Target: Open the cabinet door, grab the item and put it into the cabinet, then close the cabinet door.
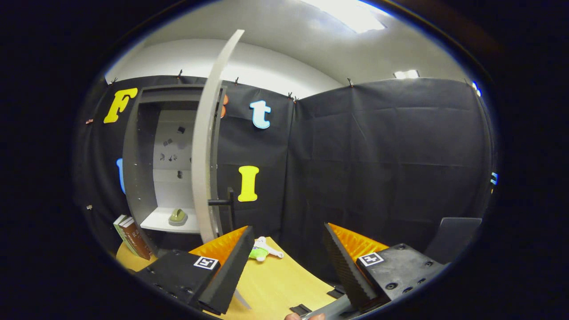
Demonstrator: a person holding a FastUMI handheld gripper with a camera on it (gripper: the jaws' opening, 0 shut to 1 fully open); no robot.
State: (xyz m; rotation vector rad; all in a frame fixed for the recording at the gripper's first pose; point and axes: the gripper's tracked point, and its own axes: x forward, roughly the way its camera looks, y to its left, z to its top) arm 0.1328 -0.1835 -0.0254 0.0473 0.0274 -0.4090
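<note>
Gripper (284, 249) with fingers (231, 262) spread wide apart and nothing between them, held above the wooden table (275, 284). Just ahead of the left finger, at 12 o'clock, a small white-and-green toy (262, 251) lies on the table. Farther off, at 10 o'clock, the cabinet (142, 169) stands with its door (206, 146) swung open, edge-on, its dark handle (226, 202) facing the toy. A green item (178, 217) rests on the cabinet's lower shelf. Books (131, 238) lean beside the cabinet's base at 9 o'clock.
</note>
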